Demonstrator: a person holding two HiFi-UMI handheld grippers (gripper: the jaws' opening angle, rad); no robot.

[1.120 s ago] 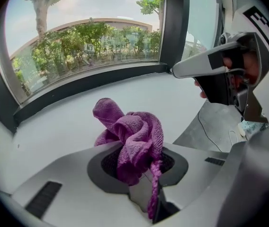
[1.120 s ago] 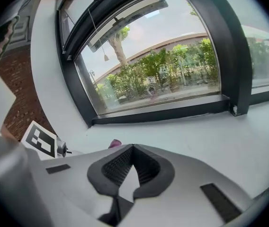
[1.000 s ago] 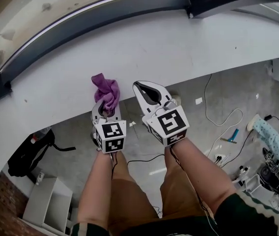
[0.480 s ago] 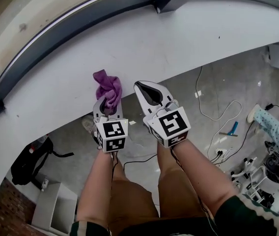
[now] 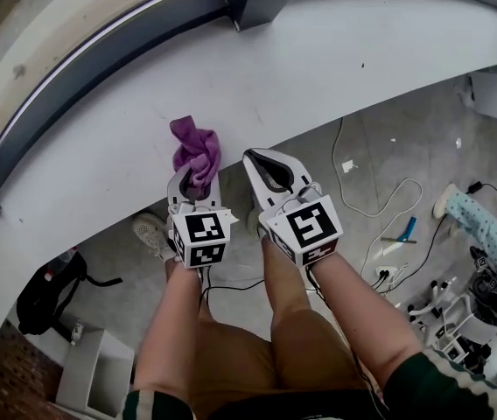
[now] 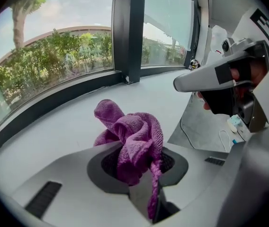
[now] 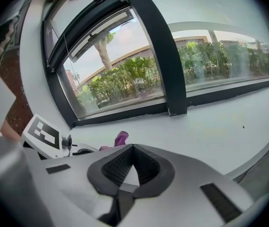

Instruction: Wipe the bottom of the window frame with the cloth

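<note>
The purple cloth (image 5: 196,150) was bunched and clamped in the left gripper (image 5: 194,180), sticking out ahead of it over the white sill (image 5: 336,68), while the right gripper (image 5: 252,158), just to its right, had its jaws together on nothing.

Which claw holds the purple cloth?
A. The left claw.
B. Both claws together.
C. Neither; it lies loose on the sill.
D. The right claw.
A: the left claw is shut on the cloth, and the right claw is shut with nothing in it.
</note>
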